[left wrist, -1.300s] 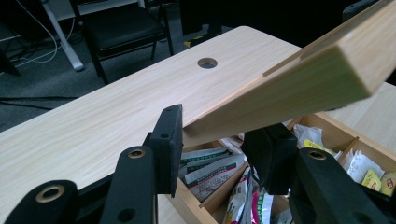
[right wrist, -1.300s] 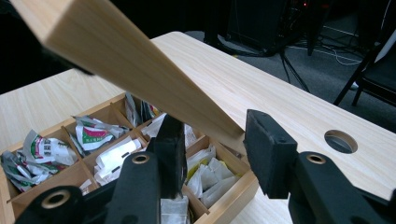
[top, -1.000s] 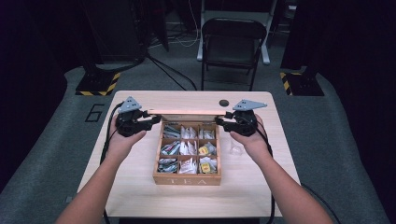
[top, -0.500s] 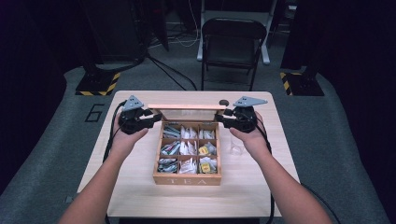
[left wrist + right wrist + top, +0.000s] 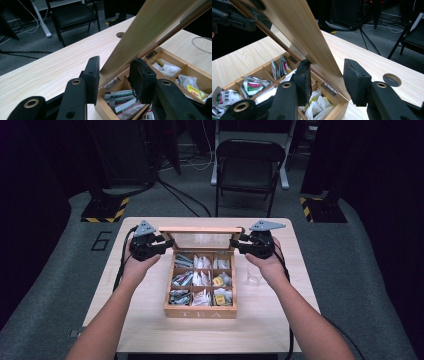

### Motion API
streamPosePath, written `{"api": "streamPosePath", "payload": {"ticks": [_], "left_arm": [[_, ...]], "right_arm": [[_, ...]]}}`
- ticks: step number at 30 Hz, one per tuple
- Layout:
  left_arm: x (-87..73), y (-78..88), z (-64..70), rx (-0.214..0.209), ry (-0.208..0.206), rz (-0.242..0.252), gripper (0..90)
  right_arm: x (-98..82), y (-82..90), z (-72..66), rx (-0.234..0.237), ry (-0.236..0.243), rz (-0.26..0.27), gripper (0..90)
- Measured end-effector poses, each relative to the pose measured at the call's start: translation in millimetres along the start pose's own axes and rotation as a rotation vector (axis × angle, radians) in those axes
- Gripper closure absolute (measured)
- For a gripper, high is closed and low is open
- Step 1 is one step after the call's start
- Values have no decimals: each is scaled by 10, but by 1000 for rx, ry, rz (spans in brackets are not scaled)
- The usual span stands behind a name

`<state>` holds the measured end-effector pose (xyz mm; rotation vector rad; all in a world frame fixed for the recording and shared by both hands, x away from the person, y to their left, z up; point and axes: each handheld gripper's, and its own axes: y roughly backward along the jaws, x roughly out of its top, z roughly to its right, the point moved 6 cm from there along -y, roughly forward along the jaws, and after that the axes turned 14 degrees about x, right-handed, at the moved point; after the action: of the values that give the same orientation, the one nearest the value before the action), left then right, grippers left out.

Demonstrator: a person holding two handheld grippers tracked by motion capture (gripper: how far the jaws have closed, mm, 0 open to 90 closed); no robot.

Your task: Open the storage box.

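**Lid of the tea box held half-raised by both grippers**

The light wooden box with nine compartments point(image 5: 200, 312) stands in the middle of the pale wooden table point(image 5: 145, 320). Its glass-paned wooden lid point(image 5: 200, 229) is tilted up on the back hinges.

The left gripper point(image 5: 113, 75) has just been closing, and it is clamped on the left edge of the lid. The right gripper point(image 5: 324, 75) has the right edge between its jaws. The inner pad lies against it and the outer one is just beside it, so I cannot tell if it really presses.

I judge the step to be swinging the lid. The next move needs both hands turning together around the hinge line, so the frame does not twist.

"TEA" is written on the front wall. A "6" point(image 5: 101, 241) is marked on the grey floor. The print on the sachets is too small to read.
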<state>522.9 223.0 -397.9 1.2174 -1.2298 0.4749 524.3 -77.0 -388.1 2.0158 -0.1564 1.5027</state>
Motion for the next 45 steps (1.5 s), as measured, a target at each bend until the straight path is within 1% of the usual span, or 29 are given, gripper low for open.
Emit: {"api": "streamPosePath", "payload": {"ticks": [2,3,5,8,9,10,12,14,16,19,20,21,22,23,24,26,28,30,34,37,39,40,45], "left_arm": [[12,-10,-5,1,-1,-3,613],[18,-14,-10,-1,-2,-7,615],[19,-18,-15,1,0,-5,616],[22,-30,-21,-6,13,0,616],[25,-34,-24,-6,16,0,616],[31,-43,-32,-5,18,0,617],[35,-48,-34,-6,19,-1,618],[46,-52,-40,-7,13,-12,619],[57,-62,-42,-3,13,-14,622],[69,-74,-49,-2,13,-17,624],[71,-74,-50,-2,12,-19,624],[74,-77,-52,-1,12,-20,624],[78,-81,-54,0,12,-21,625],[80,-83,-55,0,14,-21,626],[82,-86,-56,0,14,-21,626],[84,-89,-62,-3,12,-25,627],[91,-100,-65,3,17,-20,627],[97,-109,-70,4,18,-22,629],[104,-126,-81,3,21,-19,631],[106,-138,-86,6,27,-13,631],[108,-145,-89,7,29,-11,631],[109,-149,-92,6,31,-10,631],[111,-167,-103,4,40,-5,632]], "right_arm": [[6,-9,19,9,-6,4,566],[4,-20,50,25,-30,10,554],[6,-35,75,31,-37,10,549],[7,-46,85,31,-32,8,548],[2,-53,85,27,-37,6,548],[-12,-77,102,15,-24,-9,548],[-29,-103,123,1,-14,-23,551],[-38,-113,127,-4,-20,-29,555],[-42,-133,149,-10,-16,-31,562],[-53,-158,176,-17,-26,-32,563],[-59,-166,188,-18,-26,-35,565],[-65,-170,188,-19,-35,-37,566],[-67,-176,201,-18,-28,-38,568],[-74,-182,205,-19,-36,-40,569],[-74,-187,212,-18,-32,-41,572],[-89,-201,232,-20,-45,-44,573],[-92,-210,243,-20,-45,-42,573],[-112,-239,267,-22,-57,-49,573],[-137,-280,301,-21,-55,-61,574],[-157,-308,331,-28,-62,-67,575],[-161,-325,345,-24,-75,-60,576],[-164,-332,353,-16,-72,-61,581],[-183,-352,374,-15,-76,-70,581]]}}
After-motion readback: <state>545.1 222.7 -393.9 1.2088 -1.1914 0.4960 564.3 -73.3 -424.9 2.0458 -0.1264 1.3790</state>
